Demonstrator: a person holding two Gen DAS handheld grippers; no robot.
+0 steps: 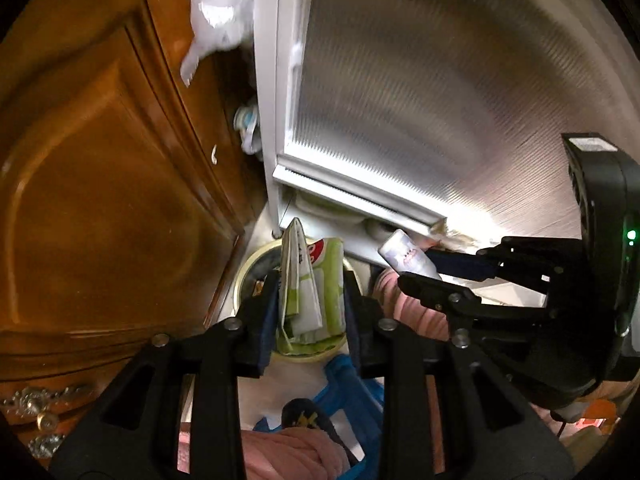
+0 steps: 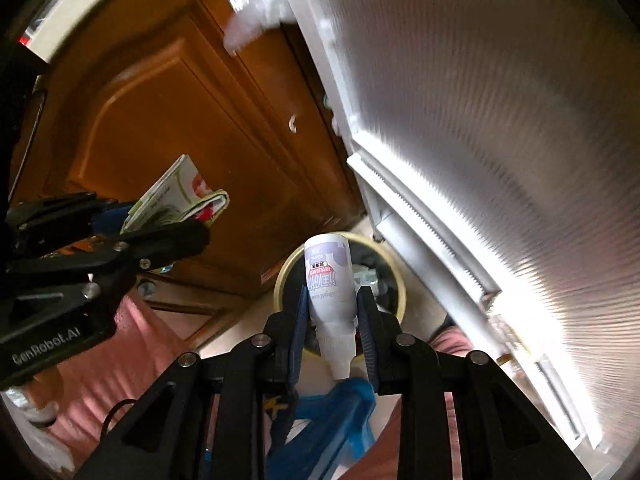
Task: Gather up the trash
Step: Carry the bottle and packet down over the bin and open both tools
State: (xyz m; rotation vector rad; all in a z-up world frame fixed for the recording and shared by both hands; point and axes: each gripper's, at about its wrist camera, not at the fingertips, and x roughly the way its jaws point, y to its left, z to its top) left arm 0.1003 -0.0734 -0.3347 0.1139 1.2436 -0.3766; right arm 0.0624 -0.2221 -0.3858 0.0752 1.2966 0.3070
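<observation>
My left gripper (image 1: 312, 280) is shut on a folded green-and-white packet (image 1: 308, 296), which stands upright between the pads right above a round bin with a pale yellow rim (image 1: 245, 270). In the right wrist view that left gripper (image 2: 164, 220) and its packet (image 2: 180, 192) show at the left. My right gripper (image 2: 334, 290) is shut on a small white bottle (image 2: 328, 272) with printed lettering, cap end toward the camera, over the bin (image 2: 282, 280). The bin holds a dark liner and some scraps. From the left wrist view the right gripper (image 1: 416, 266) and bottle (image 1: 400, 254) sit just right of the bin.
A brown wooden cabinet door (image 1: 100, 200) rises left of the bin. A white-framed door of ribbed frosted glass (image 1: 440, 100) stands close on the right. A blue plastic bag (image 2: 340, 408) and pink fabric (image 2: 132, 344) lie below the grippers. White plastic (image 1: 216, 12) hangs at the top.
</observation>
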